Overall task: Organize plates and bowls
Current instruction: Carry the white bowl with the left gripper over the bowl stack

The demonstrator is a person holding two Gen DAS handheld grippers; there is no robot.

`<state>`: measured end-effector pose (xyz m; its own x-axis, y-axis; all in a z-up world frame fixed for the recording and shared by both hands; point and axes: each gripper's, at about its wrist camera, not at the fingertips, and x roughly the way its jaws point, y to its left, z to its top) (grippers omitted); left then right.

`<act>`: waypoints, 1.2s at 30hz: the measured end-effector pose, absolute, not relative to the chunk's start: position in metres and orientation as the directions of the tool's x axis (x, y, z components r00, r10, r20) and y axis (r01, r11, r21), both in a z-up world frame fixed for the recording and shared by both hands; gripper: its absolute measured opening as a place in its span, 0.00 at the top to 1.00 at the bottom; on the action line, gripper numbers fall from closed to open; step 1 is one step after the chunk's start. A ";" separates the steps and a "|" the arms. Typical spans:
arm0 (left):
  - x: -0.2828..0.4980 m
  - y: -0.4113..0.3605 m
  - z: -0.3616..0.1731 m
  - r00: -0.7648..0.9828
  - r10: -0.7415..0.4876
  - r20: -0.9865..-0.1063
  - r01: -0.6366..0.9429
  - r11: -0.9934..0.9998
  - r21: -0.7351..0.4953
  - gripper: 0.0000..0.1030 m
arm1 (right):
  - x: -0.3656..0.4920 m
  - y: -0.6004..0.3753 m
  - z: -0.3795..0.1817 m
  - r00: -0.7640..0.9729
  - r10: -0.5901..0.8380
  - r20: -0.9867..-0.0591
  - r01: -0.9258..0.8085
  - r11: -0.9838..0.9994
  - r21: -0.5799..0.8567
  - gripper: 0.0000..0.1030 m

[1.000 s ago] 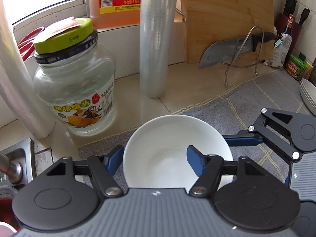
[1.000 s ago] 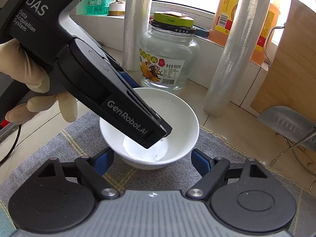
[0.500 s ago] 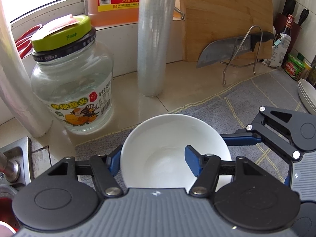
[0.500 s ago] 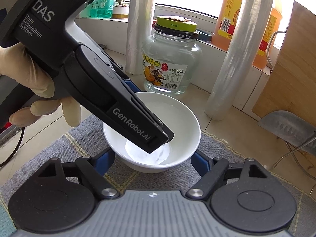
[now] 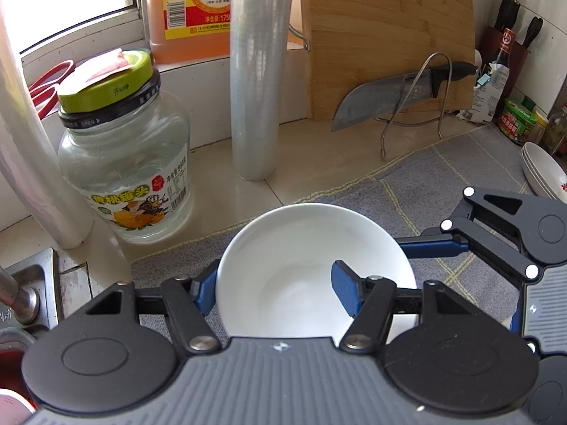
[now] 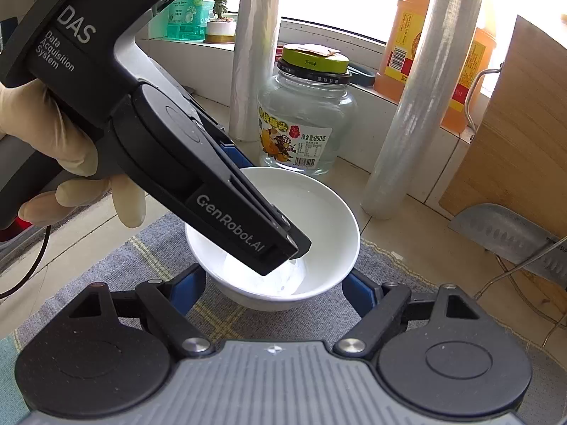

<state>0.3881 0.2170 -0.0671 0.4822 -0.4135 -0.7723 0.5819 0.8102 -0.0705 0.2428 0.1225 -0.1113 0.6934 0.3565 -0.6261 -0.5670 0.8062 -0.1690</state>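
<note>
Left wrist view: a smooth, round white bowl, with nothing in it, sits on a grey woven mat crossed by pale yellow lines, laid on the beige counter. The left gripper grips the bowl's near rim, one blue finger inside the bowl and the other against its outer wall. The right gripper stands open, its blue fingers spread to either side of the same bowl without touching it as far as can be seen. Behind the bowl stands a clear glass jar with a green lid and a fruit label; whether it holds liquid cannot be told. Beside it stands a tall roll of cling film. An orange bottle with a yellow label stands on the sill. A bamboo cutting board leans upright, and a steel cleaver rests in a wire rack in front of it. At the far right edge of the mat lies a stack of shallow white plates.
</note>
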 end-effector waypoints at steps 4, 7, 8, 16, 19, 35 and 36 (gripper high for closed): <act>0.378 0.212 -0.058 0.482 -0.419 -0.769 0.594 0.802 -0.065 0.38 | 0.231 0.117 -0.103 0.699 0.354 -0.622 -0.562 0.809 -0.172 0.15; 0.369 0.207 -0.052 0.483 -0.424 -0.766 0.603 0.795 -0.060 0.38 | 0.222 0.111 -0.098 0.700 0.353 -0.621 -0.560 0.811 -0.170 0.15; 0.366 0.205 -0.050 0.484 -0.424 -0.766 0.605 0.794 -0.058 0.38 | 0.219 0.108 -0.096 0.699 0.355 -0.620 -0.561 0.811 -0.167 0.15; 0.336 0.192 -0.037 0.483 -0.437 -0.759 0.611 0.789 -0.065 0.38 | 0.190 0.088 -0.089 0.691 0.374 -0.618 -0.571 0.807 -0.150 0.15; 0.323 0.187 -0.033 0.485 -0.439 -0.756 0.616 0.785 -0.061 0.38 | 0.180 0.081 -0.088 0.692 0.378 -0.615 -0.570 0.809 -0.144 0.15; 0.272 0.165 -0.024 0.471 -0.475 -0.743 0.632 0.769 -0.091 0.38 | 0.129 0.052 -0.089 0.698 0.365 -0.617 -0.557 0.818 -0.146 0.15; 0.269 0.163 -0.023 0.470 -0.477 -0.743 0.635 0.767 -0.091 0.38 | 0.126 0.051 -0.088 0.698 0.363 -0.617 -0.556 0.818 -0.147 0.15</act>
<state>0.2692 0.1629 -0.0232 0.4701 -0.4768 -0.7428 0.6347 0.7674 -0.0909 0.1262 0.0506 -0.0885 0.6983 0.3633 -0.6167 -0.5556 0.8184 -0.1469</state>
